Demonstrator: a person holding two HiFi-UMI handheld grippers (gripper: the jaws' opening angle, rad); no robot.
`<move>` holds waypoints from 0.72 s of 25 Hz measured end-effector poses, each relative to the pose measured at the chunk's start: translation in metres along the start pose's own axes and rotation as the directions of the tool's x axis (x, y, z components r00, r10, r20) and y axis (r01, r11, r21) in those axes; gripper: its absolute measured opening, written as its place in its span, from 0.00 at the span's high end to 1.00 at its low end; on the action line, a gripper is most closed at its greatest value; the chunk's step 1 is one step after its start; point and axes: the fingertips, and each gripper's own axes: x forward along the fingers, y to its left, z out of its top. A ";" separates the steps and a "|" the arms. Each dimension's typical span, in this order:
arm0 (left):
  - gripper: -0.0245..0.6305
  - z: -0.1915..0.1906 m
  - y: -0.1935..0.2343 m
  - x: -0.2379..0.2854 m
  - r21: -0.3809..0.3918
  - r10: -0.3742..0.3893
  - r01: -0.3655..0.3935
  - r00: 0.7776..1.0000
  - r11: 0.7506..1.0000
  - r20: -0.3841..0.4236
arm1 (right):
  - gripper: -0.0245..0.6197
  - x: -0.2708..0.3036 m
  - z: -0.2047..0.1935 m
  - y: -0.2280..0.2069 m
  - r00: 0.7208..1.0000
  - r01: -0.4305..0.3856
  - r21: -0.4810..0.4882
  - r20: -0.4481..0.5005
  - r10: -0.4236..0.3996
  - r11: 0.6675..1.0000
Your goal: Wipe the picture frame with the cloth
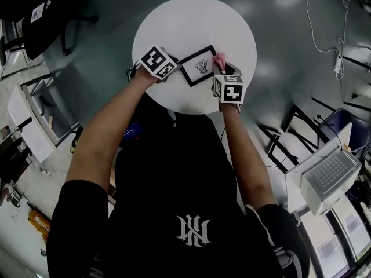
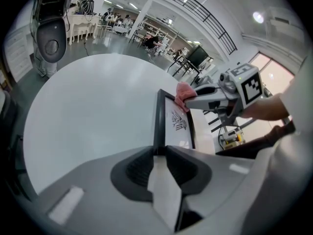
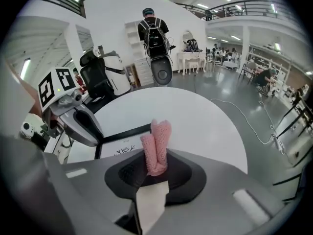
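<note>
Picture frame [image 1: 199, 66] lies flat on the round white table [image 1: 191, 22], near its front edge, between my two grippers. On the left, my left gripper [image 2: 159, 153] has its jaws pressed together on the picture frame's black border at that end. To the right, my right gripper [image 3: 155, 166] pinches a rolled pink cloth [image 3: 156, 146]. The cloth's free end pokes out past the jaws and sits at the frame's right-hand corner.
</note>
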 end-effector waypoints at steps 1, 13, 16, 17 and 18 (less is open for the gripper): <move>0.84 0.000 0.000 0.000 -0.001 -0.001 0.001 1.000 1.000 0.001 | 0.83 -0.003 0.002 0.004 1.000 0.002 -0.005 0.018 -0.002 1.000; 0.84 0.000 -0.001 0.001 0.004 -0.004 0.004 1.000 1.000 -0.002 | 0.84 -0.006 -0.029 0.118 0.938 -0.347 -0.278 -0.081 0.338 0.896; 0.84 0.000 0.000 0.000 0.011 -0.002 0.002 1.000 1.000 -0.002 | 0.84 -0.001 -0.040 0.123 0.936 -0.352 -0.313 -0.132 0.327 0.882; 0.84 0.000 0.000 0.000 0.011 -0.002 0.002 1.000 1.000 -0.002 | 0.84 0.001 -0.042 0.122 0.938 -0.347 -0.325 -0.140 0.318 0.880; 0.84 0.000 0.000 0.000 0.011 -0.002 0.002 1.000 1.000 -0.002 | 0.84 0.001 -0.042 0.121 0.940 -0.340 -0.331 -0.144 0.309 0.880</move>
